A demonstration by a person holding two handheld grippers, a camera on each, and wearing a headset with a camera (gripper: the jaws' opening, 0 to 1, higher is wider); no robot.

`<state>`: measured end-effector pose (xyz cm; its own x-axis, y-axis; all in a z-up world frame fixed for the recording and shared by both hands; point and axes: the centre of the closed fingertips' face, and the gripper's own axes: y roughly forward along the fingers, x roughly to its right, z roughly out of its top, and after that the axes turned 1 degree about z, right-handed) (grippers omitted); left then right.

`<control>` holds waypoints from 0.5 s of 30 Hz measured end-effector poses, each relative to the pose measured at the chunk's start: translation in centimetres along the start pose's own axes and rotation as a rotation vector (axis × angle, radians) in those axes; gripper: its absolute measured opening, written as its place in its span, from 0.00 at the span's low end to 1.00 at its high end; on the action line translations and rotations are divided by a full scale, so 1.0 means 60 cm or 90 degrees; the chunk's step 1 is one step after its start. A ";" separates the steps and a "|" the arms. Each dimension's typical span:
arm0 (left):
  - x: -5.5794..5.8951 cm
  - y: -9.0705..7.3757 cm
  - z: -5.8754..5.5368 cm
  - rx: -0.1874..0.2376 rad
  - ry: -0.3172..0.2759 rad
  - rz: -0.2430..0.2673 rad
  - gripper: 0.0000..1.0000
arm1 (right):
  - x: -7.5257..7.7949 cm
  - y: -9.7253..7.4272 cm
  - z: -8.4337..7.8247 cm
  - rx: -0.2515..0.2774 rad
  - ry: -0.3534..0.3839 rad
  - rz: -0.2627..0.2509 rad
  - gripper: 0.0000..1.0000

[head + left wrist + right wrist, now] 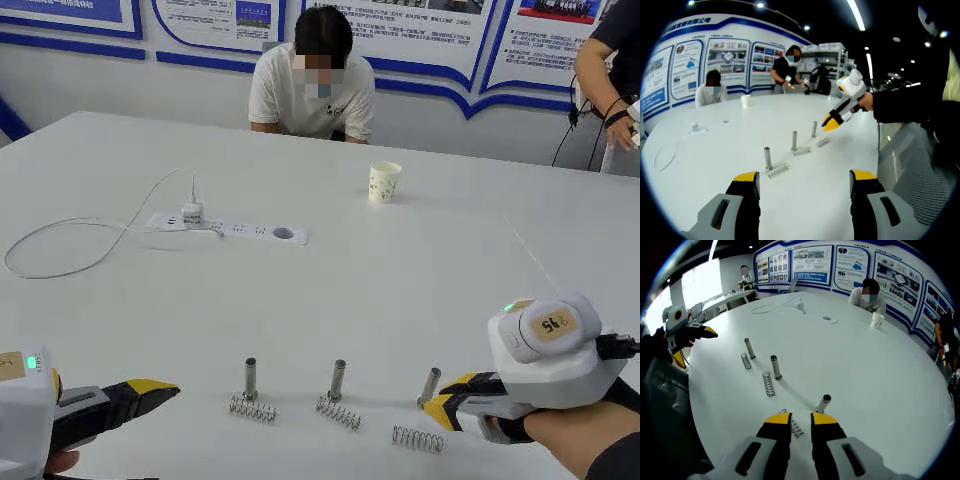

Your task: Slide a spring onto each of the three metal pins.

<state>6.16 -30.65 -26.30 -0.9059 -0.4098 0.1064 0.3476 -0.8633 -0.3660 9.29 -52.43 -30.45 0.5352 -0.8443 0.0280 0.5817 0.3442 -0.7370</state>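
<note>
Three upright metal pins stand in a row on the white table: left pin (250, 378), middle pin (338, 379), right pin (430, 385). A loose spring lies flat in front of each: left spring (252, 408), middle spring (338, 413), right spring (417, 439). My right gripper (448, 396) hovers just right of the right pin, jaws a narrow gap apart and holding nothing (800, 419); the right spring (795, 428) lies under its tips. My left gripper (805, 177) is wide open and holding nothing, left of the row (140, 392).
A paper cup (384, 182) stands mid-table. A white power strip (240, 231) with a plugged charger and a looping cable (60, 250) lies at the left. A person (310, 80) sits at the far side. The table's near edge is close behind the springs.
</note>
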 end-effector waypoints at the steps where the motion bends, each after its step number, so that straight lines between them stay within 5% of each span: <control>1: 0.000 0.000 0.000 0.000 0.000 0.000 0.74 | -0.007 0.003 -0.002 -0.006 -0.016 0.016 0.16; 15: -0.001 -0.003 0.000 -0.002 -0.001 0.006 0.74 | -0.051 0.023 -0.012 -0.053 -0.167 0.141 0.18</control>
<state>6.16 -30.47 -26.25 -0.9025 -0.4179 0.1040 0.3551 -0.8588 -0.3694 8.02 -49.68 -32.04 0.7879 -0.6153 0.0254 0.3877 0.4636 -0.7967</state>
